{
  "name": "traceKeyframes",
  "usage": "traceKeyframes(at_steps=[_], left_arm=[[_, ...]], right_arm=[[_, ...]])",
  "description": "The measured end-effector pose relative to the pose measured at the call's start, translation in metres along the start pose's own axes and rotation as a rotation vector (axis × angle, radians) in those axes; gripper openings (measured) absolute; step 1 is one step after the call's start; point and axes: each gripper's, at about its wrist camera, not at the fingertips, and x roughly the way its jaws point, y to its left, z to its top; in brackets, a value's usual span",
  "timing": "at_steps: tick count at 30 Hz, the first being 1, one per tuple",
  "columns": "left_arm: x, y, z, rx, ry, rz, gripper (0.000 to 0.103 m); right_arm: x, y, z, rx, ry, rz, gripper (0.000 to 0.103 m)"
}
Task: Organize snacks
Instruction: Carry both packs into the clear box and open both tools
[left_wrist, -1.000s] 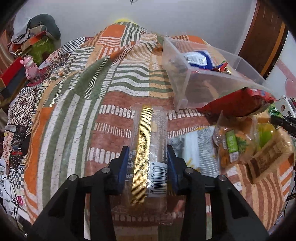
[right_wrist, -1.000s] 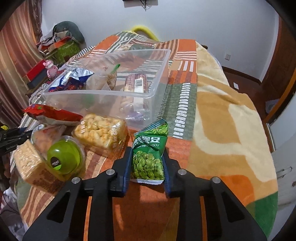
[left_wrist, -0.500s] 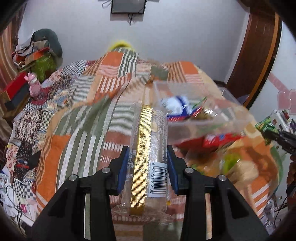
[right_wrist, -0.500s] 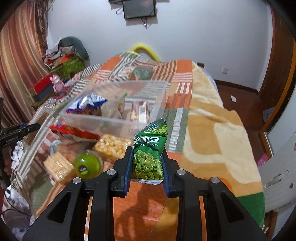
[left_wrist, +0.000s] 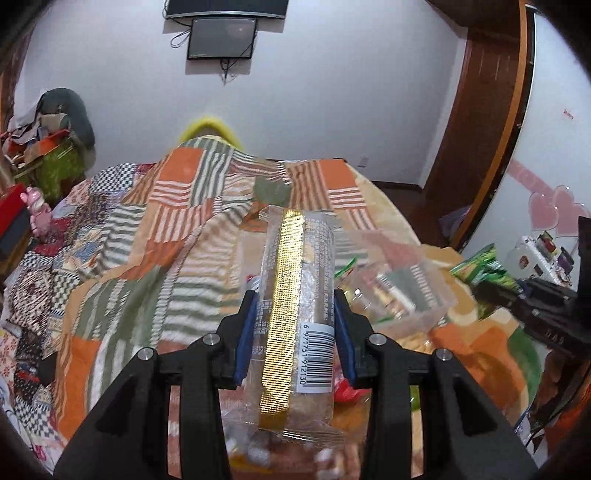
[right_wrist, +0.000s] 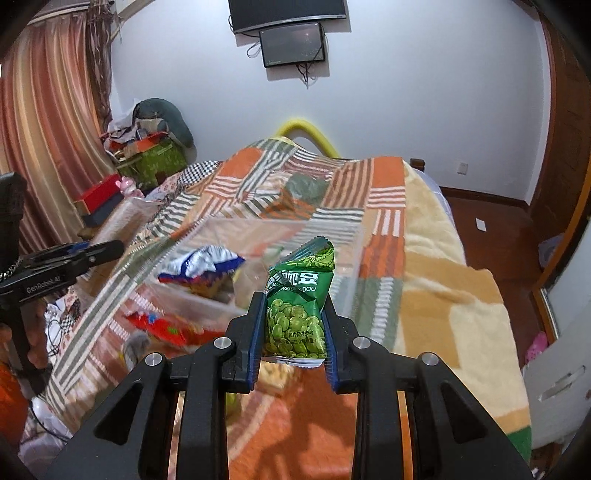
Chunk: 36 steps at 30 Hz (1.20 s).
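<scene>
two grippers, one in each of my hands, each clenched on a snack above the bed. my left gripper (left_wrist: 295, 332) grasps a clear cracker pack (left_wrist: 295, 295) with a gold strip between its jaws; my right gripper (right_wrist: 293, 332) grasps a green pea packet (right_wrist: 297, 306). below them a patchwork blanket (right_wrist: 424, 295) in orange, green and cream covers the bed, and a clear plastic bin (right_wrist: 207, 299) sits on it holding a blue and white bag (right_wrist: 207, 262). a red packet (right_wrist: 162, 326) lies just beside the bin. behind, a white wall carries a dark screen (right_wrist: 293, 42); striped curtains (right_wrist: 48, 122) hang at the left, a wooden door frame (left_wrist: 480, 110) stands right.
</scene>
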Motion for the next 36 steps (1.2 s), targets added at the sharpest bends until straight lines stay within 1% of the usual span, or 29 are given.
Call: traceKeyframes(at_steps=[5, 10, 16, 20, 25, 29, 31, 34, 36], left_arm=[[0.022, -0.014, 0.011, 0.012, 0.009, -0.024, 0.039], [0.049, -0.02, 0.021, 0.009, 0.034, -0.046, 0.039], [0.079, -0.023, 0.031, 0.011, 0.078, -0.065, 0.039], [0.097, -0.024, 0.033, 0.023, 0.115, -0.055, 0.039], [0.117, -0.021, 0.029, 0.02, 0.161, -0.044, 0.039], [0.123, -0.021, 0.026, 0.036, 0.18, -0.022, 0.039], [0.117, -0.024, 0.025, 0.05, 0.152, -0.009, 0.039], [0.105, -0.027, 0.028, 0.059, 0.128, -0.006, 0.04], [0.096, -0.027, 0.029, 0.06, 0.115, -0.004, 0.04]], right_arm=[[0.017, 0.003, 0.009, -0.005, -0.001, 0.008, 0.025], [0.037, 0.0, 0.018, -0.006, 0.007, 0.002, 0.025], [0.064, -0.003, 0.02, -0.005, 0.048, -0.008, 0.025], [0.081, -0.004, 0.017, -0.006, 0.087, -0.006, 0.025], [0.088, -0.001, 0.013, -0.016, 0.116, -0.004, 0.026], [0.088, -0.001, 0.011, -0.013, 0.129, -0.011, 0.027], [0.086, -0.003, 0.013, -0.001, 0.132, -0.001, 0.029], [0.08, -0.005, 0.014, 0.013, 0.119, -0.004, 0.038], [0.073, -0.005, 0.015, 0.019, 0.107, -0.001, 0.039]])
